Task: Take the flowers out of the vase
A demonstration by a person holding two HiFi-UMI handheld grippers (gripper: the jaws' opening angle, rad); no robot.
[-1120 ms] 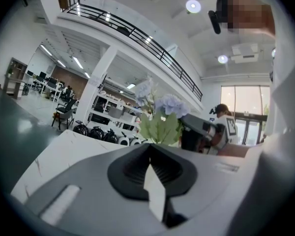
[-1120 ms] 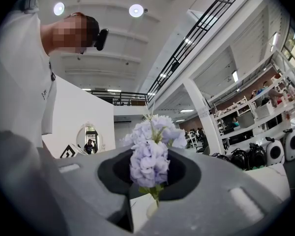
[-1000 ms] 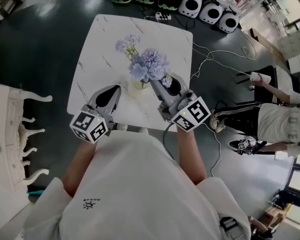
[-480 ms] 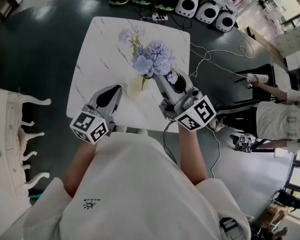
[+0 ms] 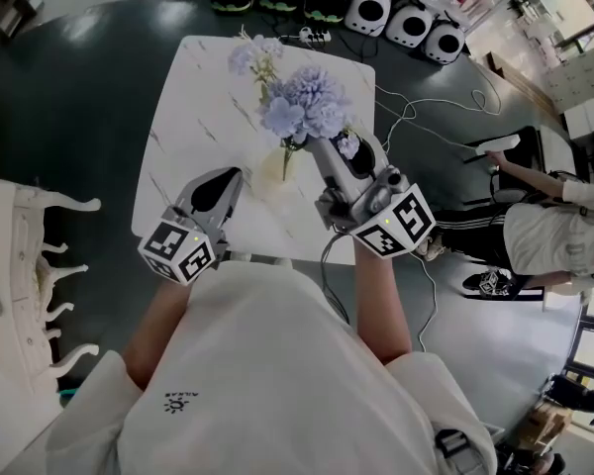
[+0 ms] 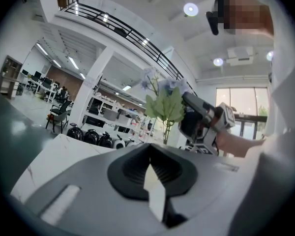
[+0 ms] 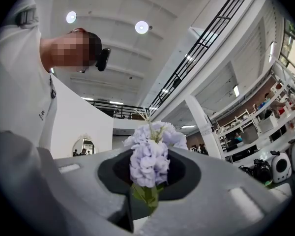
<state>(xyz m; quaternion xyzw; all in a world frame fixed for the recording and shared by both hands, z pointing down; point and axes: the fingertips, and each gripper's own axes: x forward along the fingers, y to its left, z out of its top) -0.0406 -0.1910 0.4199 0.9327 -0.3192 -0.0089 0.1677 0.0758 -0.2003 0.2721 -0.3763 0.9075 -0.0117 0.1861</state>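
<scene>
White marbled bench [image 5: 193,97] on a dark floor [image 5: 69,117]. The right gripper [image 5: 315,148] pinches the lilac flowers [image 5: 302,107] over the vase [image 5: 273,172]; the left gripper [image 5: 224,180] is closed, empty.

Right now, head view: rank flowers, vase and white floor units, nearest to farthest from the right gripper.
1. flowers, clamped in the right gripper.
2. vase, just left, on the table.
3. white floor units, beyond the table's far edge.

Table [image 5: 193,107]: white marble look w/ grey veins, smooth, slight gloss. Vase [image 5: 273,172]: clear glass. Flowers [image 5: 302,107]: matt, soft petals. Left gripper [image 5: 228,177] & right gripper [image 5: 317,151]: matt grey plastic.
</scene>
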